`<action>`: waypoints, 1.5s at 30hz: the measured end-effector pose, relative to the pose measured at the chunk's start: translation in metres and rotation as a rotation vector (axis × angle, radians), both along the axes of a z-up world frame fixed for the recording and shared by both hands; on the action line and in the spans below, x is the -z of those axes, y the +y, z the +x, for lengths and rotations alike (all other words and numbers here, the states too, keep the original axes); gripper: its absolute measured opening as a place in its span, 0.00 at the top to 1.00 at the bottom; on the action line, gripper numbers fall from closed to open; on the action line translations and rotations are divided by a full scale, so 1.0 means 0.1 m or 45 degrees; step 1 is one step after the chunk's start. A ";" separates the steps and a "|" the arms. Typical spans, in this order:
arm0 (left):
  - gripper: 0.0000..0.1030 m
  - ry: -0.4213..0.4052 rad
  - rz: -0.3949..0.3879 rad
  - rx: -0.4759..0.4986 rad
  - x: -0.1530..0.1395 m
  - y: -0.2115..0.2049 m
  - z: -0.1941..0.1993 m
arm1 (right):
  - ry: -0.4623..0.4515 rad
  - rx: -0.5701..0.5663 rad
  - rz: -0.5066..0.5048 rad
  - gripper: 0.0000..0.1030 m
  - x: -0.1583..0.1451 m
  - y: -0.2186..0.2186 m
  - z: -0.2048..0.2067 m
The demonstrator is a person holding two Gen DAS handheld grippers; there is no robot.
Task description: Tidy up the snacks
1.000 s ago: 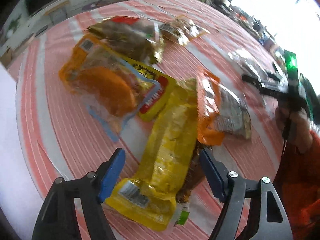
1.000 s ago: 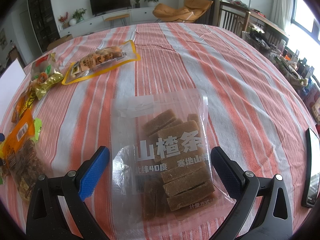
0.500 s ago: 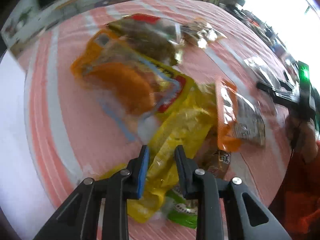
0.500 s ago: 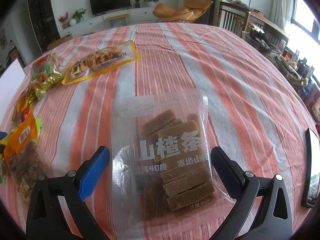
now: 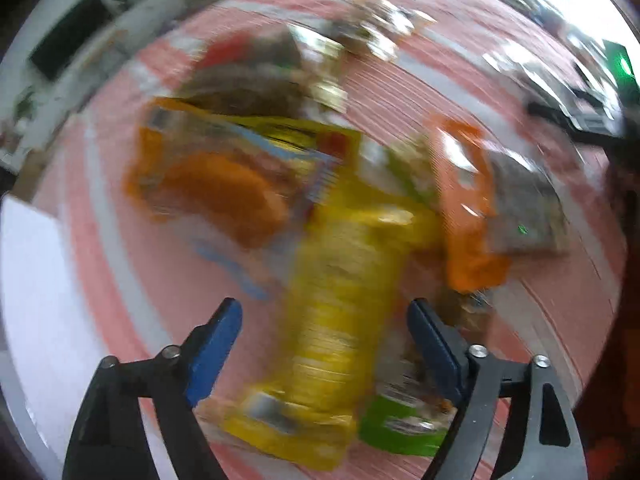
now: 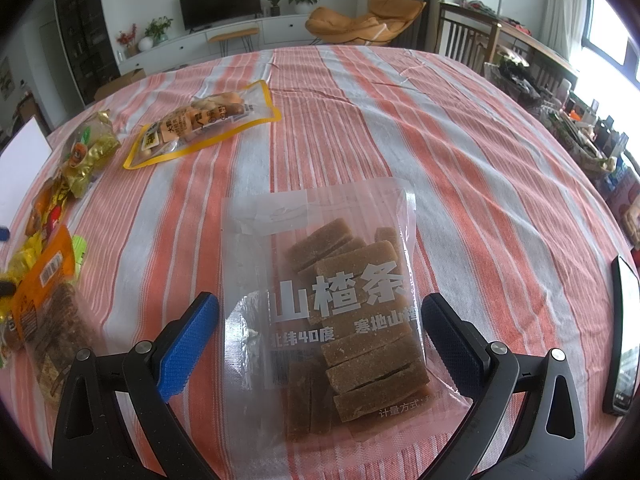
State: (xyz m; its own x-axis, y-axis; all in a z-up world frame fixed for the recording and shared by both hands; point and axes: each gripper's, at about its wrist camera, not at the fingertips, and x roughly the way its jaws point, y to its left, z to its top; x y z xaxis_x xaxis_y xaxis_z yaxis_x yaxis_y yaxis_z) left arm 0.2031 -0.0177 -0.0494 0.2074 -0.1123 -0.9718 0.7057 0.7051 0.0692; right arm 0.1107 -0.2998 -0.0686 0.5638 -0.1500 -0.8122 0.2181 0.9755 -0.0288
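Observation:
The left wrist view is motion-blurred. My left gripper (image 5: 323, 312) points down at a heap of snack packets, and its jaws are opening. A long yellow packet (image 5: 344, 280) lies between the blue pads without touching them. Beside it are an orange packet (image 5: 464, 208), a green packet (image 5: 400, 428) and an orange-and-clear bag (image 5: 216, 188). My right gripper (image 6: 319, 304) is open and still. It straddles a clear packet of brown bars (image 6: 352, 344) lying flat on the striped tablecloth (image 6: 440, 140), its pads clear of the packet's edges.
A yellow-edged clear bag (image 6: 200, 124) and a gold-wrapped packet (image 6: 88, 152) lie at the far left. A dark phone (image 6: 624, 336) rests at the table's right edge. A white board (image 6: 20, 160) stands at the left. A person's red sleeve (image 5: 616, 420) is on the right.
The left gripper shut on the yellow packet half a second ago and has now opened wide again while rolling a little. The right gripper and its packet have not moved.

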 end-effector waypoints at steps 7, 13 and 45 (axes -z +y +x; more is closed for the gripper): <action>0.55 -0.012 -0.067 -0.097 -0.03 0.26 -0.06 | 0.000 0.000 -0.001 0.01 0.00 0.00 -0.01; 0.62 -0.009 -0.339 -0.361 -0.29 0.78 -0.13 | -0.029 -0.062 0.226 0.01 -0.10 -0.16 -0.04; 0.61 -0.196 -1.205 -0.896 -1.34 2.18 -1.13 | 0.068 -0.186 0.777 0.58 -0.92 -0.01 -0.03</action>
